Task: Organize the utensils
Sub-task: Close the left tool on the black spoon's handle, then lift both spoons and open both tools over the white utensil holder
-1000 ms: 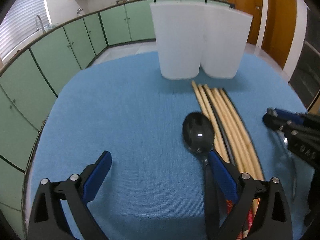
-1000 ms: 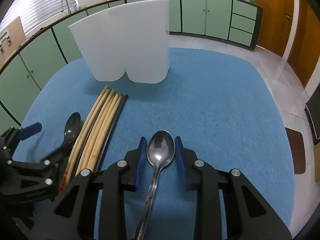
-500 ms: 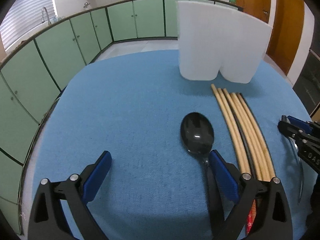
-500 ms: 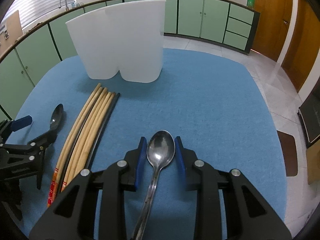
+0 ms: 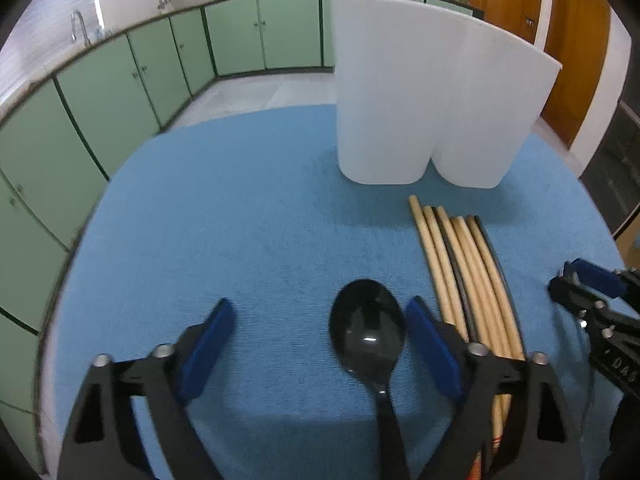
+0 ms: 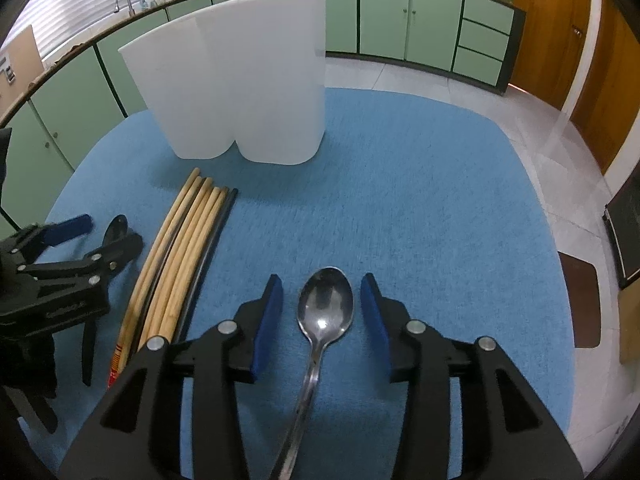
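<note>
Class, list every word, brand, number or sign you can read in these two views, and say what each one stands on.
"DAS": embossed letters on the black body of the right tool, cut off by the frame edge.
Embossed lettering on the left tool: too blurred to read.
Red printed band on the chopsticks: too small to read.
White utensil holder, both spoons: no text.

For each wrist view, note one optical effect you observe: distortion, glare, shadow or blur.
Left wrist view: fisheye bends the cabinets into an arc; a glint sits on the black spoon. Right wrist view: dark corner vignetting; glare on the metal spoon; the white holder shadows the blue cloth.
</note>
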The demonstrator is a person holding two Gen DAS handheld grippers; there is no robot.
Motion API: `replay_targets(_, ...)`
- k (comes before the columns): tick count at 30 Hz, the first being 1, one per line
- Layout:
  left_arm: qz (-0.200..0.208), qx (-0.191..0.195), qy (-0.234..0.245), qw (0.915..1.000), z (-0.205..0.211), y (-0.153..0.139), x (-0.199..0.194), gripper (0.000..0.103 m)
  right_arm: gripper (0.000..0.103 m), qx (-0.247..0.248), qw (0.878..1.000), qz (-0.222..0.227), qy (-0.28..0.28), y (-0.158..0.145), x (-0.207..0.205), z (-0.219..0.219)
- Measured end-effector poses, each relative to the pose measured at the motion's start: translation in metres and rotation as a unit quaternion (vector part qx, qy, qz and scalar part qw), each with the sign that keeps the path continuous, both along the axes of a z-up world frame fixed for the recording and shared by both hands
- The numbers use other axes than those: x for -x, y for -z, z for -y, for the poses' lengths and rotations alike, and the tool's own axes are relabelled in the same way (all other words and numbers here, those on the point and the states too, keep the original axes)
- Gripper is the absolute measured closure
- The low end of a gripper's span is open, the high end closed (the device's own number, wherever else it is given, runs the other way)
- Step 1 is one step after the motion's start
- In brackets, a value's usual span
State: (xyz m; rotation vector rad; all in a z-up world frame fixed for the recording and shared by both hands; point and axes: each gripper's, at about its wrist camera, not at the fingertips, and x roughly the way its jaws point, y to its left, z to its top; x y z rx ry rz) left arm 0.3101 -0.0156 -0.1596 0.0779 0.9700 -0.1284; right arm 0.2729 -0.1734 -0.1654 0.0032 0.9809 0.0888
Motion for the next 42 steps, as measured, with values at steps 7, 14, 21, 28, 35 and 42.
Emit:
replay_targets(7, 0.0, 0.049, 0.027, 0.9984, -0.001, -0.009, -0.003, 0.068, 0.076, -0.023, 1.0, -0.017, 0.004, -0.002, -0.01, 0.004)
replay_targets(14, 0.115, 0.089, 0.041, 0.9885, 0.0, -0.047, 0.033, 0.068, 0.076, -0.055, 0.993, 0.106, -0.006, -0.039, 0.016, 0.019)
replay_targets(21, 0.234, 0.072, 0.049, 0.9683, 0.009, -0.094, 0.045, 0.068, 0.076, -0.093, 0.974, 0.205, -0.03, -0.087, 0.03, 0.029)
replay_targets(28, 0.307, 0.084, 0.043, 0.9471, 0.018, -0.137, 0.031, 0.068, 0.077, -0.115, 0.957, 0.265, -0.043, -0.14, 0.018, 0.04)
replay_targets(35, 0.368, 0.088, 0.028, 0.9252, 0.026, -0.184, -0.026, 0.068, 0.076, -0.135, 0.942, 0.304, -0.047, -0.204, -0.023, 0.046)
replay_targets(42, 0.375, 0.059, 0.016, 0.925, 0.048, -0.177, -0.086, 0.068, 0.076, -0.124, 0.942, 0.312, -0.018, -0.212, -0.083, 0.048)
